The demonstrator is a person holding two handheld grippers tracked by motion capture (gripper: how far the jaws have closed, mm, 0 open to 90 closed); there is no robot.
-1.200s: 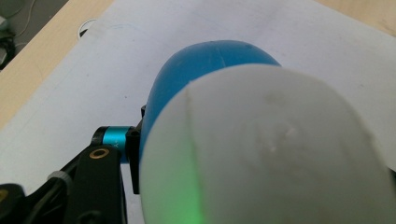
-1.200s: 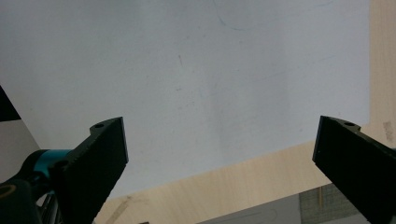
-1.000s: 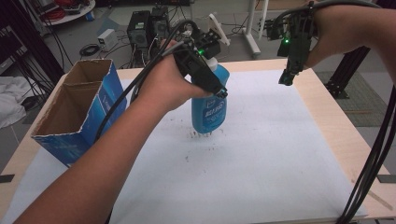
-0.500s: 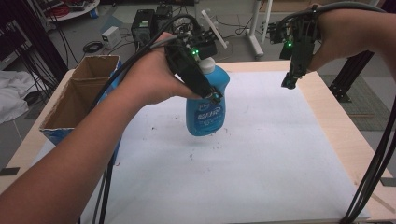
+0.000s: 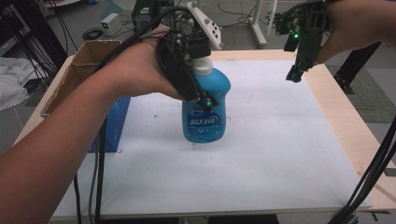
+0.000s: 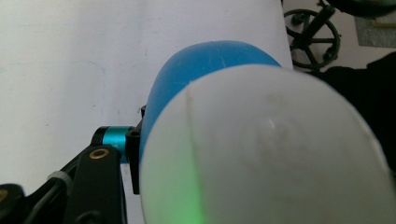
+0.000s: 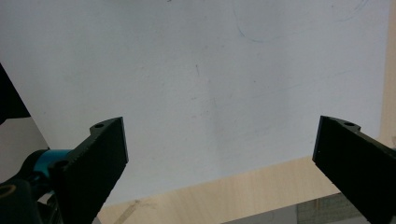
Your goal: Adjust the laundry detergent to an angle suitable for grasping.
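A blue detergent bottle with a white cap stands upright over the middle of the white sheet. My left gripper is shut on its upper body from the left side. I cannot tell whether its base touches the sheet. In the left gripper view the white cap and blue shoulder loom close, with one black jaw at the lower left. My right gripper hangs over the far right edge of the sheet, pointing down. Its jaws stand wide apart, open, with nothing between them.
An open cardboard box with a blue side stands at the table's left edge. The wooden table border runs along the right. Cables trail off the near right corner. Equipment and a chair base lie beyond the far edge.
My left hand has carried the bottle a little toward the near side of the table, and it looks larger now. The right gripper has stayed about where it was, still open.
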